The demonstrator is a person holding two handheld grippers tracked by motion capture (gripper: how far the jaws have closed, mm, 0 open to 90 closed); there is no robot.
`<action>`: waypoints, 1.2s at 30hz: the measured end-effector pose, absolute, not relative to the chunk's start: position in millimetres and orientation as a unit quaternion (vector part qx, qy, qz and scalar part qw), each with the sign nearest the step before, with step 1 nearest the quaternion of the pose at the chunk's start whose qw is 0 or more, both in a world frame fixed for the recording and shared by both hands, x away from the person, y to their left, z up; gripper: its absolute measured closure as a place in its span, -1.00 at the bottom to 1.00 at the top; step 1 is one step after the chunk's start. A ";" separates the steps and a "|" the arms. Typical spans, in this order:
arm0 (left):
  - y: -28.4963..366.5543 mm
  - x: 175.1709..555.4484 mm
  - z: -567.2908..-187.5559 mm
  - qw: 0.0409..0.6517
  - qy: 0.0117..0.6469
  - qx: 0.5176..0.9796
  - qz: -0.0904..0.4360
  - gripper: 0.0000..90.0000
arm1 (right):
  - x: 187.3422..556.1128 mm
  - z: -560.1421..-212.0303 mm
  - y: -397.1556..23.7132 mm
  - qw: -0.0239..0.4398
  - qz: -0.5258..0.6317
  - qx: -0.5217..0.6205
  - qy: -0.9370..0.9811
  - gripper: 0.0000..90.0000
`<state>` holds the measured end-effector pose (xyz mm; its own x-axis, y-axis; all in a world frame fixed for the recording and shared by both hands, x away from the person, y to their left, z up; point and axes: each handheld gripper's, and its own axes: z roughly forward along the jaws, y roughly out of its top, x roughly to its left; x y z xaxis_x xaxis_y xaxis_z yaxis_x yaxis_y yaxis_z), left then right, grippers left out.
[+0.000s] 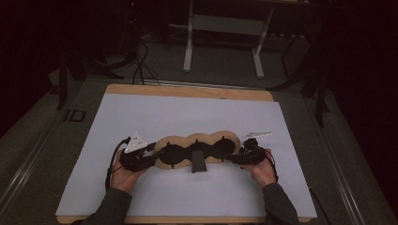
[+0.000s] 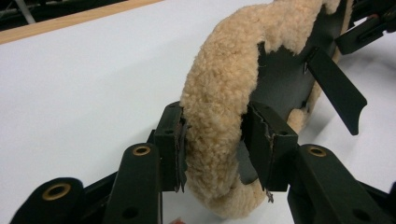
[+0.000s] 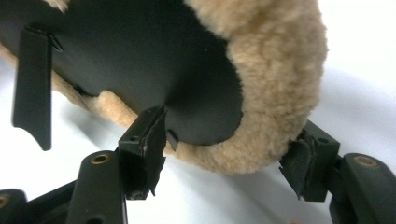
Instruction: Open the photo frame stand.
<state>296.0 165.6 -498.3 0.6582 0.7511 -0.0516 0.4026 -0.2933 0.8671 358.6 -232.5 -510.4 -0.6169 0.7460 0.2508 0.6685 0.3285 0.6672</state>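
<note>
Left hand (image 1: 123,174): at the bottom left of the high view, wrapped round the left claw.
Left claw (image 1: 152,154): jaws on both sides of the fluffy rim at the left end of the fuzzy pad; one side touching the fluff, the other a little way off; cannot tell if really squeezing.
Left claw up close (image 2: 212,144): fluffy rim standing up between the two black jaws; pad (image 2: 180,154) on the left pressed on the wool, pad on the right near the dark inside.
Fuzzy pad (image 1: 197,138): long, tan and woolly, three round bumps in a row, dark on the inside; lying across the near middle of the white sheet, between the two claws.
Black flap (image 1: 198,161): hanging from the middle of the fuzzy pad, pointing at the near edge.
White sheet (image 1: 187,112): spread over the table.
Table (image 1: 187,90): wooden edge peeking out at the far side.
Right claw (image 1: 233,157): at the right end of the fuzzy pad.
Right claw up close (image 3: 224,154): jaws wide apart, round woolly end sitting between, not pinched; gaps on both sides.
Right hand (image 1: 262,169): at the bottom right, wrapped round the right claw.
</note>
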 end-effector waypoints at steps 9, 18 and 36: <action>165.8 294.8 -498.5 0.467 0.366 0.783 0.187 0.35 | 357.8 -505.6 -237.4 0.064 0.397 0.430 0.809 -0.28; 165.0 293.1 -496.9 0.464 0.361 0.787 0.189 0.36 | 359.6 -489.2 -239.7 0.085 0.428 0.421 0.795 -0.38; 160.5 292.8 -492.1 0.464 0.359 0.784 0.203 0.36 | 354.5 -492.9 -244.0 0.095 0.430 0.420 0.794 -0.12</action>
